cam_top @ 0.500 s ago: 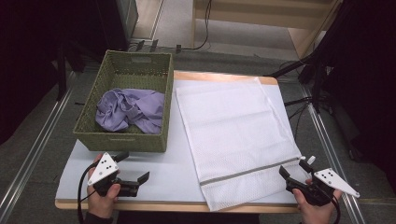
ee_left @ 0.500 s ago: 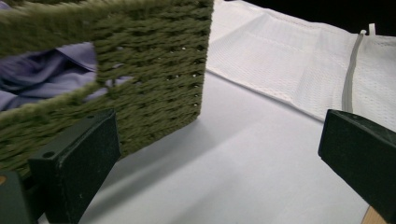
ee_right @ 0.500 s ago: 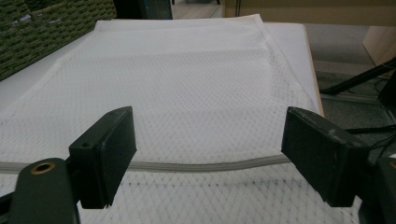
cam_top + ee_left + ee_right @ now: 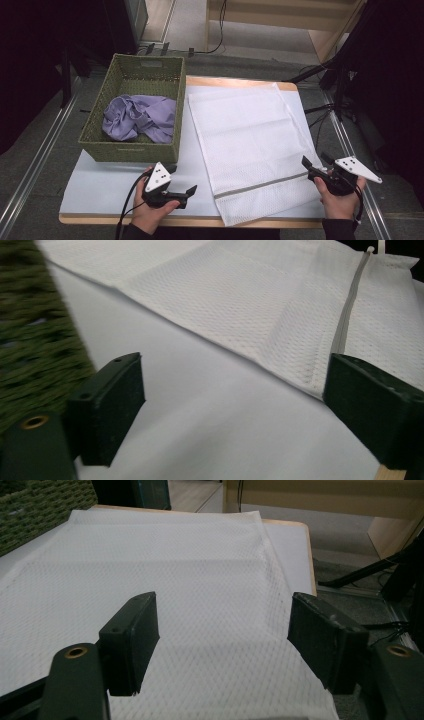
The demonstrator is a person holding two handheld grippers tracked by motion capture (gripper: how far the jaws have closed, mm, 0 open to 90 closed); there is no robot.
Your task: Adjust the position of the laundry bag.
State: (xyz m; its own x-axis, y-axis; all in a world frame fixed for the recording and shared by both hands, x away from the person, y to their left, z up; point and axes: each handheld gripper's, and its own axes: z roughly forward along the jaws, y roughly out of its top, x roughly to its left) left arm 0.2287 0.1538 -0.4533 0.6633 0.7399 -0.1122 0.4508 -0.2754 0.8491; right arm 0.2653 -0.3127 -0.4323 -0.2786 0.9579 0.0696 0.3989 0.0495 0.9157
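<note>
White mesh bag (image 4: 250, 145) lay flat on table (image 4: 100, 185), left gripper (image 4: 182, 192) beside its near edge — jaws apart, empty, right gripper (image 4: 315, 162) at its right edge — released too.

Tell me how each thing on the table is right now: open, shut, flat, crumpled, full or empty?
White mesh bag: lying flat on the table, zipper closed as far as I can see.
Purple cloth: crumpled in a heap inside the basket.
Green basket: upright, holding the cloth.
Left tool: open, holding nothing, beside the bag.
Right tool: open, holding nothing, at the bag's edge.
</note>
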